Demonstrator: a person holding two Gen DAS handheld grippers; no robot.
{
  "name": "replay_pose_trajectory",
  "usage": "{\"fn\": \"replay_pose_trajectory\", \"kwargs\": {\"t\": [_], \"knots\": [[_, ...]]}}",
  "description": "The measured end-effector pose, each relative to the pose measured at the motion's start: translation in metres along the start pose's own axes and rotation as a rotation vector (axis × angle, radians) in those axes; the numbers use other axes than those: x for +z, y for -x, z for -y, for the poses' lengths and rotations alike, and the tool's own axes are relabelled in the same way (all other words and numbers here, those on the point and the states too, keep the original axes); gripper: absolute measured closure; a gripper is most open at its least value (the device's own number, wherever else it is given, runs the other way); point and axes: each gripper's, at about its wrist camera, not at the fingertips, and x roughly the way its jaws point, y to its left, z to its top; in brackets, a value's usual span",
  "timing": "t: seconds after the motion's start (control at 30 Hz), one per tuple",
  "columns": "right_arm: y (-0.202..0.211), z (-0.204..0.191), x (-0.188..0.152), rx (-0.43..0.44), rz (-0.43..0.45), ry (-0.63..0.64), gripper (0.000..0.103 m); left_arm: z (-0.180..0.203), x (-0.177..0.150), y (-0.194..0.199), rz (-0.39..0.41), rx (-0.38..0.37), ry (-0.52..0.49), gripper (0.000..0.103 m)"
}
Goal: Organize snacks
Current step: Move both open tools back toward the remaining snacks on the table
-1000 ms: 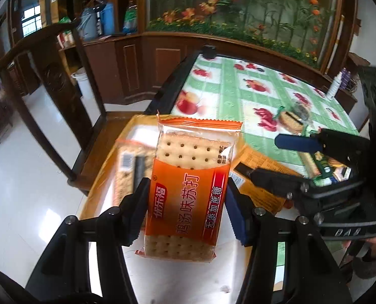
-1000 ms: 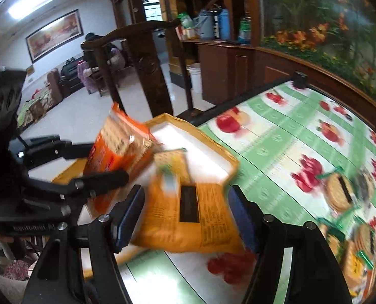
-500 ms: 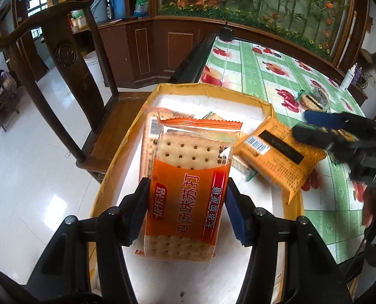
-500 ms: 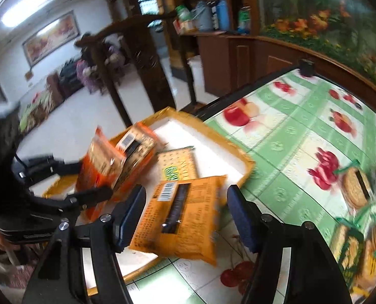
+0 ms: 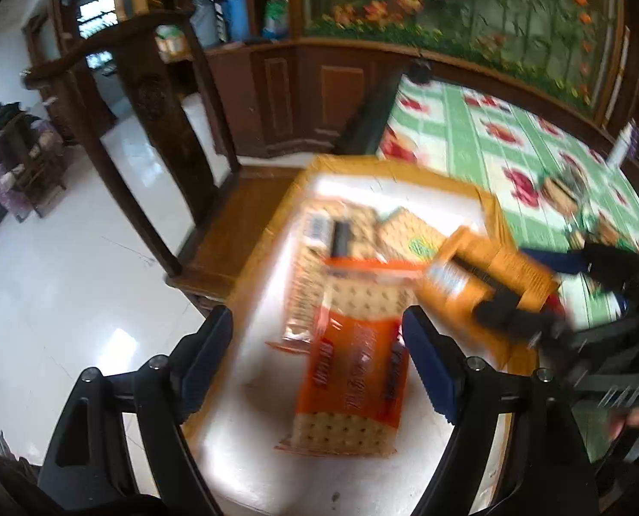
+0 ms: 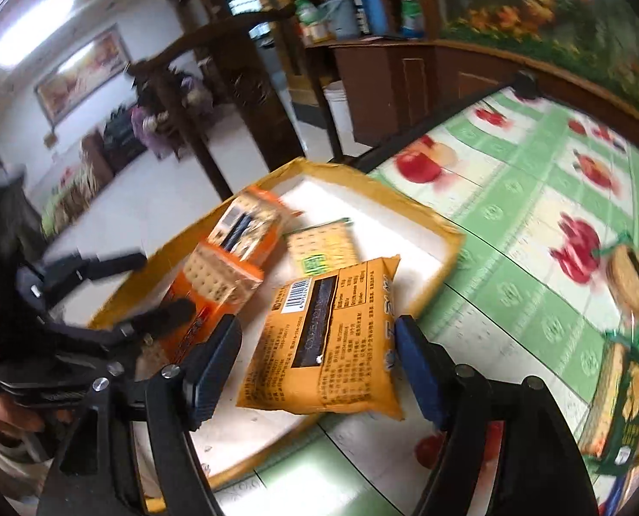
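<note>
An orange cracker pack (image 5: 354,370) lies in the yellow-rimmed white tray (image 5: 362,167), below my open left gripper (image 5: 317,370), which no longer touches it. The pack also shows in the right wrist view (image 6: 210,284). My right gripper (image 6: 317,361) is open around a yellow snack bag (image 6: 328,335) that rests over the tray's rim (image 6: 444,232). The bag also shows in the left wrist view (image 5: 487,275). Another orange pack (image 6: 244,219) and a green-label cracker pack (image 6: 321,249) lie in the tray.
Several green-wrapped cracker packs (image 6: 625,382) lie on the green fruit-print tablecloth (image 6: 534,189) to the right. A dark wooden chair (image 5: 147,137) stands at the table's left side. A wooden cabinet (image 5: 302,90) runs behind the table.
My left gripper has opened and dropped the orange cracker pack into the tray. My right gripper has opened wider and the yellow bag now rests on the tray's edge.
</note>
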Motion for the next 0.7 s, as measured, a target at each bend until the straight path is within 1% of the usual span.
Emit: {"fn": "replay_pose_trajectory", "kwargs": {"t": [0.1,0.2,0.27,0.37,0.43,0.47,0.57,0.63,0.7], "knots": [[-0.007,-0.018,-0.003,-0.025,-0.013,0.078,0.029,-0.008,0.005,0.01,0.039,0.025,0.027,0.02],[-0.005,-0.017,-0.008,-0.032,-0.022,0.101,0.029,-0.012,0.009,0.017,0.058,0.033,0.033,0.02],[0.004,-0.006,-0.01,-0.03,0.004,0.059,0.029,-0.008,0.011,0.019,0.059,0.015,0.03,0.02],[0.026,0.021,-0.017,-0.051,0.05,-0.024,0.029,0.011,0.014,0.018,0.042,-0.05,0.007,0.018],[0.041,0.048,-0.028,-0.121,0.062,-0.086,0.024,0.033,0.014,0.016,0.029,-0.099,-0.025,0.017],[0.044,0.058,-0.031,-0.143,0.062,-0.111,0.024,0.039,0.014,0.016,0.027,-0.111,-0.033,0.017],[0.06,0.103,-0.049,-0.201,0.075,-0.24,0.024,0.067,0.016,0.016,0.019,-0.166,-0.07,0.017],[0.071,0.131,-0.061,-0.249,0.088,-0.314,0.025,0.08,0.016,0.018,0.019,-0.184,-0.091,0.017],[0.076,0.15,-0.067,-0.284,0.09,-0.362,0.025,0.095,0.016,0.02,0.017,-0.197,-0.118,0.017]]}}
